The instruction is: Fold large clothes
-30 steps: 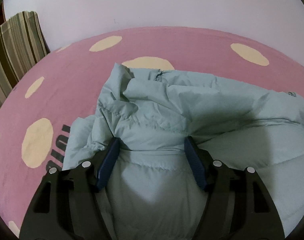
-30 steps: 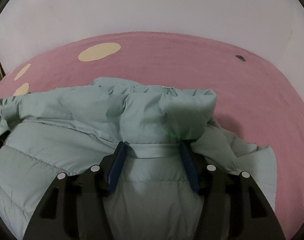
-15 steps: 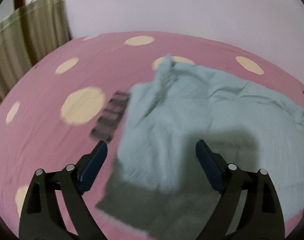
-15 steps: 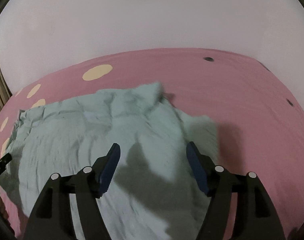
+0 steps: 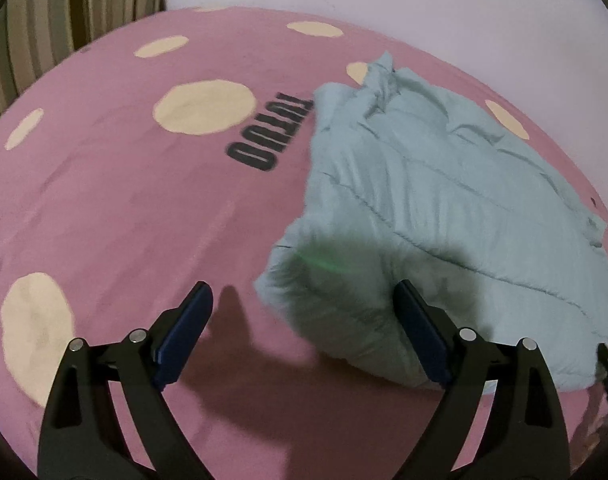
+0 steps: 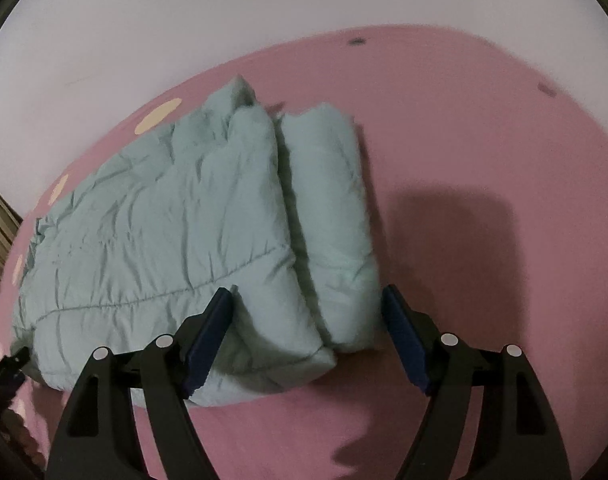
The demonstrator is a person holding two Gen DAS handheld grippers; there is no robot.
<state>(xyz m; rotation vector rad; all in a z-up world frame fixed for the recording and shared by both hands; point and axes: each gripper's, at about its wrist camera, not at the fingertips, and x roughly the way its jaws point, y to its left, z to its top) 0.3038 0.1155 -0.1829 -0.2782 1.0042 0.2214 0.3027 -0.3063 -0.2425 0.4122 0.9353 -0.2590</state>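
Both pairs of blue-padded fingers grip nothing: the left gripper hangs wide apart, the right gripper is opening, its pads clear of the cloth. A pale green padded jacket lies folded on the pink bedspread, one sleeve roll along its right edge. Cream dots and dark lettering mark the spread, with a striped curtain beyond.

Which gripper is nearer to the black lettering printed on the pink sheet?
Left. The left gripper hangs over bare pink sheet beside the jacket, with the lettering ahead of it. The right gripper, jaws opening, is at the jacket's other end; no lettering shows there.
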